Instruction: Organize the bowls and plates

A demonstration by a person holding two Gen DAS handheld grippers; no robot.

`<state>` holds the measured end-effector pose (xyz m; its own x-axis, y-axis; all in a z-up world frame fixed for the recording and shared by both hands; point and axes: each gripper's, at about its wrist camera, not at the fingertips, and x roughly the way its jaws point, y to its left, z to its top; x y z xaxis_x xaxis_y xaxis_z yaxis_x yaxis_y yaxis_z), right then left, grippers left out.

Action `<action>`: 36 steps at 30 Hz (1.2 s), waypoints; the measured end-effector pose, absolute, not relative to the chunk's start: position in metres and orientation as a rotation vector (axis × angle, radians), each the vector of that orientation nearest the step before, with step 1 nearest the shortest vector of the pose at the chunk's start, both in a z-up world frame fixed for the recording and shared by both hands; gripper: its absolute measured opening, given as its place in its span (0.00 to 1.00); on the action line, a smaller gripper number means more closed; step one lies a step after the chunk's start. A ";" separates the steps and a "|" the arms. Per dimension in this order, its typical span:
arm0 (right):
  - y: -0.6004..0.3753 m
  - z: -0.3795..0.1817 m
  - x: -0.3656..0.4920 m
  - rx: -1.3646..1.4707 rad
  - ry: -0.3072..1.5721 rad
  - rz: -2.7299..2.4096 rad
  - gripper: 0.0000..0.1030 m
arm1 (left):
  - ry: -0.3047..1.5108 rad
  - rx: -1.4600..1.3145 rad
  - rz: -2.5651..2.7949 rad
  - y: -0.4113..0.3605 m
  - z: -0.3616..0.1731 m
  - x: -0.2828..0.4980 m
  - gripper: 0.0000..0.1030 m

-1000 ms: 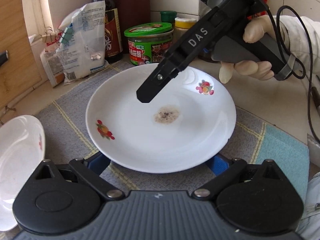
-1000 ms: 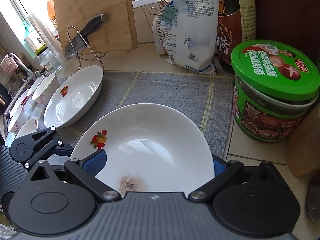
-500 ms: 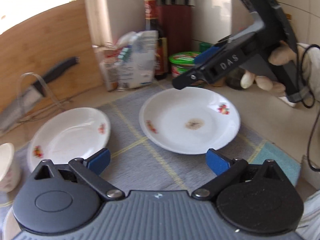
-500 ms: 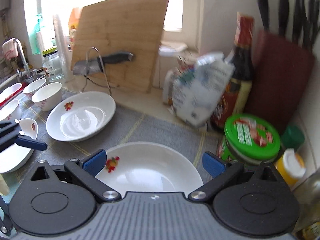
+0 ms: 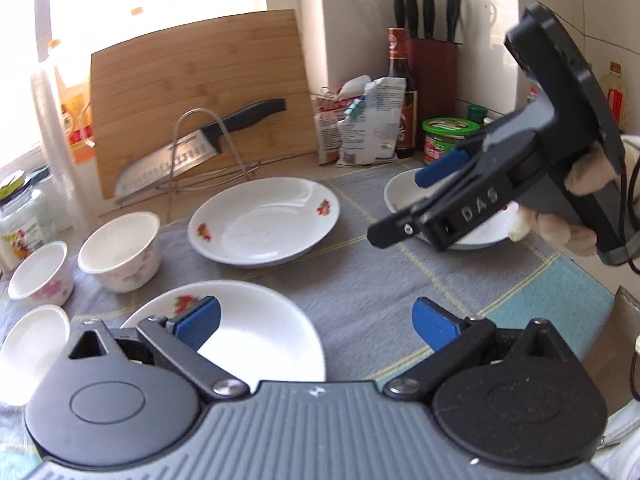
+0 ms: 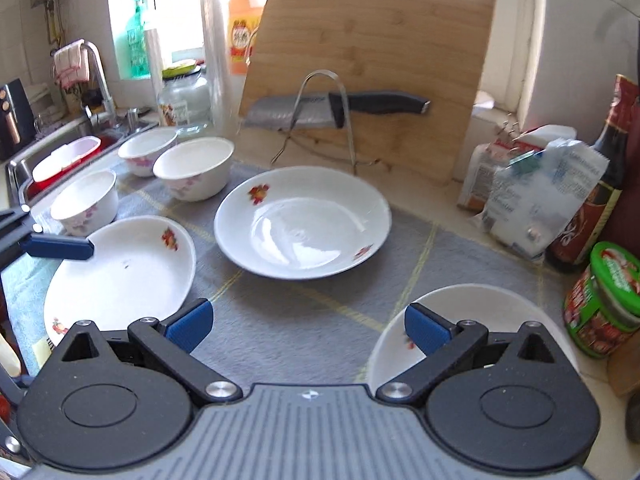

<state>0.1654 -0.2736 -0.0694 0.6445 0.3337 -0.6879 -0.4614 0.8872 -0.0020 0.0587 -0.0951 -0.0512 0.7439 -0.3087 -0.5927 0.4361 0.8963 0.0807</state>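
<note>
both grippers have fingers apart, nothing between them. left gripper (image 5: 314, 322) hovers over the grey mat (image 5: 360, 280) on the worktop; right gripper (image 6: 306, 324) likewise, also seen from the left view at upper right, held by a gloved hand (image 5: 576, 204).

3 plates, all white with red flower marks, all flat on the mat: near plate (image 5: 256, 344) under the left gripper's left finger; middle plate (image 6: 302, 220) ahead between the right gripper's fingers; right plate (image 6: 476, 316) under the right gripper's right finger, partly hidden.

4 bowls in the right view, left of the fingers: big bowl (image 6: 194, 172), one behind it (image 6: 146, 152), one nearer (image 6: 84, 200), and one at the left view's edge (image 5: 32, 340) only partly seen. none stacked; two of them touch or nearly touch, cannot tell.

behind: 1 cutting board (image 6: 368, 68) leaning upright, 1 knife (image 6: 340, 110) on a wire rack, 1 green-lid jar (image 6: 604, 300) right of the fingers, 1 dark bottle (image 6: 592, 200), 2 bags (image 6: 536, 196).
</note>
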 end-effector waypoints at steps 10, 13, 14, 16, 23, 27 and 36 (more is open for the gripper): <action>-0.217 -0.093 0.143 -0.113 0.855 0.421 1.00 | 0.613 0.205 -0.370 -0.026 -0.064 0.033 0.99; -0.202 -0.097 0.137 -0.116 0.875 0.429 1.00 | 0.628 0.201 -0.374 -0.005 -0.070 0.028 0.99; -0.197 -0.097 0.136 -0.113 0.880 0.434 1.00 | 0.636 0.199 -0.375 0.001 -0.072 0.027 0.99; -0.189 -0.097 0.135 -0.099 0.888 0.444 1.00 | 0.661 0.200 -0.383 0.015 -0.080 0.027 0.99; -0.167 -0.103 0.133 -0.051 0.923 0.421 1.00 | 0.716 0.269 -0.445 0.038 -0.101 0.028 0.99; -0.157 -0.108 0.129 -0.040 0.948 0.423 1.00 | 0.726 0.276 -0.487 0.044 -0.110 0.031 0.99; -0.154 -0.115 0.122 0.022 0.996 0.427 1.00 | 0.723 0.254 -0.584 0.043 -0.123 0.042 0.99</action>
<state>0.1216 -0.1540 -0.1152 0.4677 0.3583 -0.8080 -0.3387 0.9170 0.2105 0.0418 0.0434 -0.1231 0.6004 -0.4130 -0.6848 0.5827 0.8124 0.0209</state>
